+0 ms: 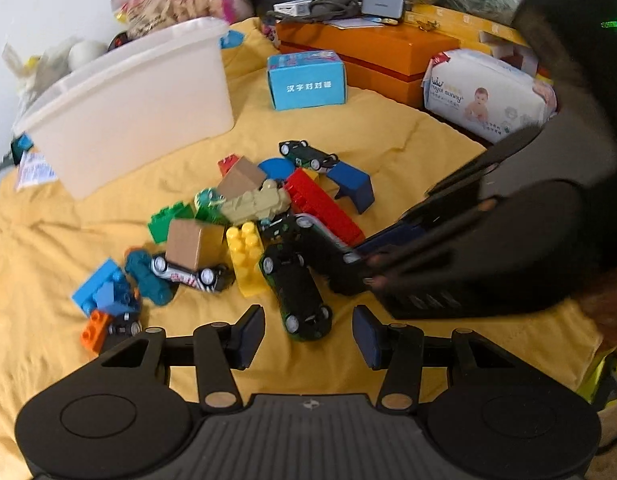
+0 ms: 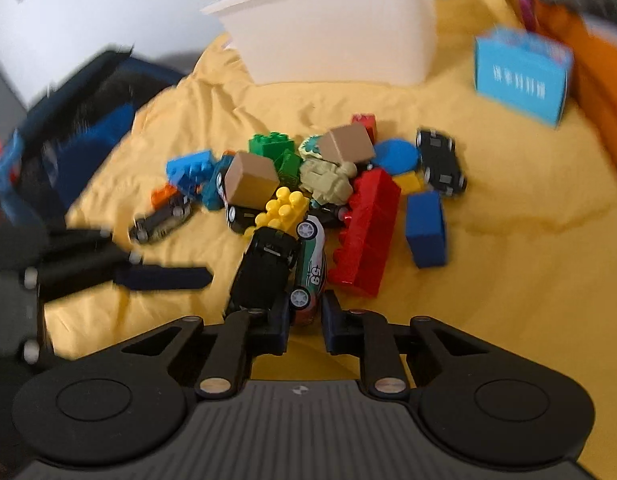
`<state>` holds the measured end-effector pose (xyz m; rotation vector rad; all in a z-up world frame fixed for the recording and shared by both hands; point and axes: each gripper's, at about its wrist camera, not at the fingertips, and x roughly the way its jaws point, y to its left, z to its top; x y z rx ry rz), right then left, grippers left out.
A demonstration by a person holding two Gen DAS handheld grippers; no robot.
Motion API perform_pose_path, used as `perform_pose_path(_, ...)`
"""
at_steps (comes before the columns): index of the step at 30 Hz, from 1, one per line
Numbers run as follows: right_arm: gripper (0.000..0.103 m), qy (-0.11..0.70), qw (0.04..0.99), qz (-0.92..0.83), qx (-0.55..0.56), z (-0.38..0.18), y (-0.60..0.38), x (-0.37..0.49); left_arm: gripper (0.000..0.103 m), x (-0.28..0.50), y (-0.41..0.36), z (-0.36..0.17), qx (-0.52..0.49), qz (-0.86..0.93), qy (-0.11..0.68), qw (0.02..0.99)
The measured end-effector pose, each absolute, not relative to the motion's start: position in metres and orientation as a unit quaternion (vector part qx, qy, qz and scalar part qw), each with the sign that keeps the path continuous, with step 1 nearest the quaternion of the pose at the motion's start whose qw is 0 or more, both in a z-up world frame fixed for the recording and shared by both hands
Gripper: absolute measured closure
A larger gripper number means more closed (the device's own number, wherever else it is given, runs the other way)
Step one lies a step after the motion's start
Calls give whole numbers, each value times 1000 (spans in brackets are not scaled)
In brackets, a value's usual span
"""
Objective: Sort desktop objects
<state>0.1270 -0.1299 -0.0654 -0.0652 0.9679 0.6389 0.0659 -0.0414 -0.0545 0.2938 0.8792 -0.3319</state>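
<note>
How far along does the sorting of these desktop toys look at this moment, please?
Barely begun: I see nothing sorted yet, though the inside of the white bin is hidden. In hand: the right gripper is closed on the end of the number 59 toy car, while the left gripper stands open over the dark green car. Left: the pile, including the red brick and yellow brick, still lies on the yellow cloth.

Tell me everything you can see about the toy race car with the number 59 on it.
The number 59 race car is a small toy, seemingly die-cast, lying on its side on the yellow cloth, roof and side facing the camera. Its body is white and green with a reddish nose, and two grey-hubbed wheels show. It sits wedged between the black toy car and the long red brick. The right gripper has its jaws closed on the near end.
</note>
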Motion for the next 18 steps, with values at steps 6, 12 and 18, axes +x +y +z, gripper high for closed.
perform_pose_path(6, 85, 445, 849, 271, -92, -57, -148, 106, 55, 63, -62, -53, 194, -173, 393, 882)
perform_pose_path(12, 85, 462, 848, 251, -72, -63, -165, 100, 81, 88, -53, -68, 176, -143, 415, 881)
perform_pose_path(18, 86, 442, 852, 258, -107, -59, -157, 88, 91, 94, -29, -58, 57, -162, 455, 874)
